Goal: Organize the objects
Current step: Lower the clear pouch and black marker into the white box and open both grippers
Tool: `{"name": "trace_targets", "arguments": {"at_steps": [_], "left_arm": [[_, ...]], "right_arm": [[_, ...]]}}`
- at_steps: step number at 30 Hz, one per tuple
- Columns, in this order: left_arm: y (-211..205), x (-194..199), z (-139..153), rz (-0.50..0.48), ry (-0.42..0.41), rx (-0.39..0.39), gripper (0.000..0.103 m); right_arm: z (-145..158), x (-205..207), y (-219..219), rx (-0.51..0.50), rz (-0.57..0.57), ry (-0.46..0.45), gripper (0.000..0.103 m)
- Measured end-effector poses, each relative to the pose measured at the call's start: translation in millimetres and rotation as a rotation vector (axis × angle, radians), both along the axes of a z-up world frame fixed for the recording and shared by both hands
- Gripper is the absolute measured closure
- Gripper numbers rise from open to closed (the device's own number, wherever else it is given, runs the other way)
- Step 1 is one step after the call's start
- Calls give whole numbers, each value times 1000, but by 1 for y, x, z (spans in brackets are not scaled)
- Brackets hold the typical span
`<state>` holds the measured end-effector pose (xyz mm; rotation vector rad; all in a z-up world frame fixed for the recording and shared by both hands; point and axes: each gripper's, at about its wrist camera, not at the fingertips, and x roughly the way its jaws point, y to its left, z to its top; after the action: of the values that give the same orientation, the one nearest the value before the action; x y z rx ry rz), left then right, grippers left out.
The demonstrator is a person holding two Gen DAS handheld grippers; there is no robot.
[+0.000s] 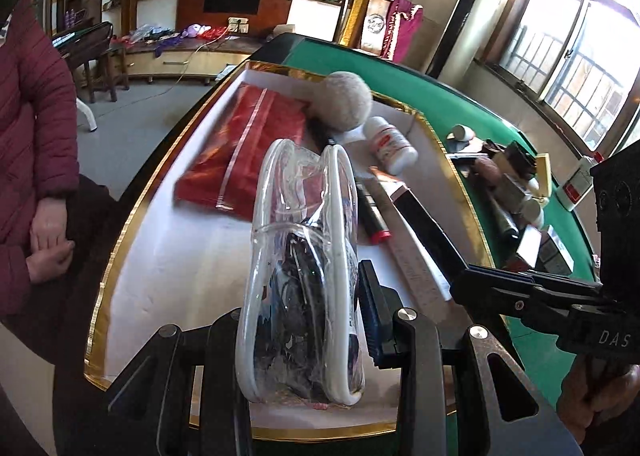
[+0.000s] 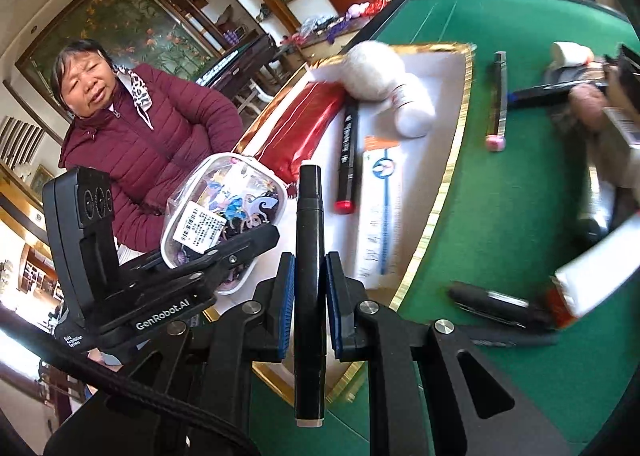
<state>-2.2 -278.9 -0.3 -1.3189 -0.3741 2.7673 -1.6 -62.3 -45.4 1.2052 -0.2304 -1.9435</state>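
Both your claws are loaded over the white, gold-rimmed tray [image 1: 132,215].

Your left gripper [image 1: 308,320] clamps a clear plastic pouch with white piping [image 1: 304,256]; only the right wrist view shows its barcode label and cartoon stickers. Your right gripper [image 2: 310,308] is closed tight on a black marker [image 2: 309,276], upright between the pads, over the tray's near edge. In the tray: a red foil packet [image 1: 236,151] by the far-left corner, a fluffy white ball [image 1: 346,101], a white bottle [image 1: 390,145], a red-capped black marker [image 2: 347,159] and a long white box [image 2: 380,211] (more clutter sits on the green table [image 2: 500,215]).
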Motion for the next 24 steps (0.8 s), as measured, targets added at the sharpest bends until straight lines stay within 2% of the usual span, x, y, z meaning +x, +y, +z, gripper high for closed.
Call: {"name": "trace_targets", "arguments": {"at_steps": [13, 20, 22, 24], "left_arm": [[-29, -3, -9, -2, -40, 12, 74], [-22, 1, -9, 10, -48, -49, 72], [-21, 2, -7, 1, -53, -45, 66], [-20, 4, -3, 10, -48, -77, 66]], "right_arm": [[-19, -4, -38, 37, 5, -45, 90], [-25, 0, -47, 61, 9, -21, 90], [-26, 2, -48, 65, 15, -15, 90], [-26, 2, -48, 72, 16, -5, 90]]}}
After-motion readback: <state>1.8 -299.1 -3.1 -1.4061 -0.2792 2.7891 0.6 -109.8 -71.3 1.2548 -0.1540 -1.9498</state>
